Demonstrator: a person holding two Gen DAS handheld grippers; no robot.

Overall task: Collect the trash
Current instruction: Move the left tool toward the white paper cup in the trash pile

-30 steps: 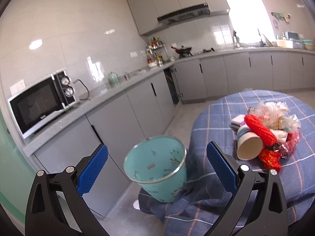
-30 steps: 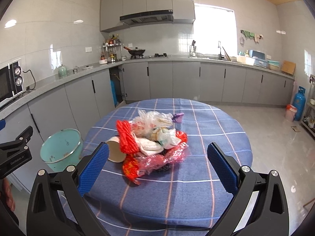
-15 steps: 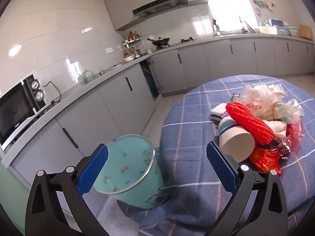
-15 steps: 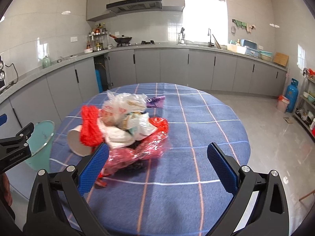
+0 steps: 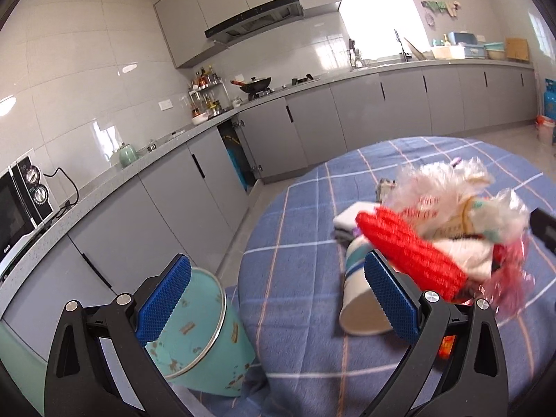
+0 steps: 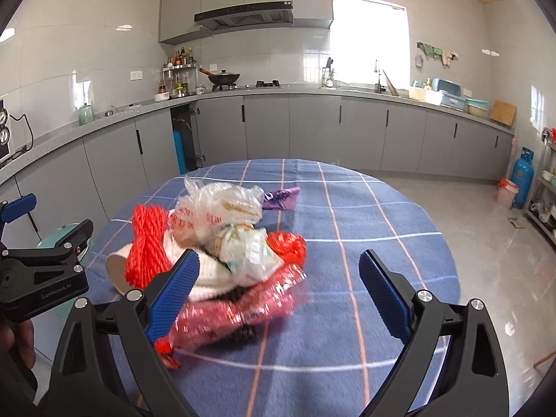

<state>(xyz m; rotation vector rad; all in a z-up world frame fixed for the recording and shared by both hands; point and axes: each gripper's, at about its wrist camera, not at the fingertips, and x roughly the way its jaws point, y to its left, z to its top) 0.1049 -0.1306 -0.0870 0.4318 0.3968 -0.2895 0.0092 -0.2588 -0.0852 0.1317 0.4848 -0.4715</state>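
Note:
A trash pile lies on the round table with the blue checked cloth [image 6: 347,243]. It holds a red mesh net [image 6: 146,243] [image 5: 410,253], a tipped paper cup [image 5: 361,299], clear plastic bags [image 6: 215,212], a red plastic wrapper [image 6: 243,309] and a purple wrapper [image 6: 279,198]. A teal bin [image 5: 201,340] stands on the floor by the table's left edge. My left gripper [image 5: 278,299] is open between bin and cup, holding nothing. My right gripper [image 6: 278,288] hovers over the pile's near side with its jaws closing. The red wrapper lies partly between them, and the pads do not touch it.
Grey kitchen cabinets and a counter run along the left and far walls. A microwave [image 5: 17,208] is at the left and a wok [image 6: 224,78] sits on the stove. A blue gas cylinder [image 6: 521,177] and a small floor bin [image 6: 505,193] stand at the far right.
Both grippers have come lower and closer to the trash pile. The left one swung right from the bin toward the table. The right gripper's jaws have narrowed slightly.

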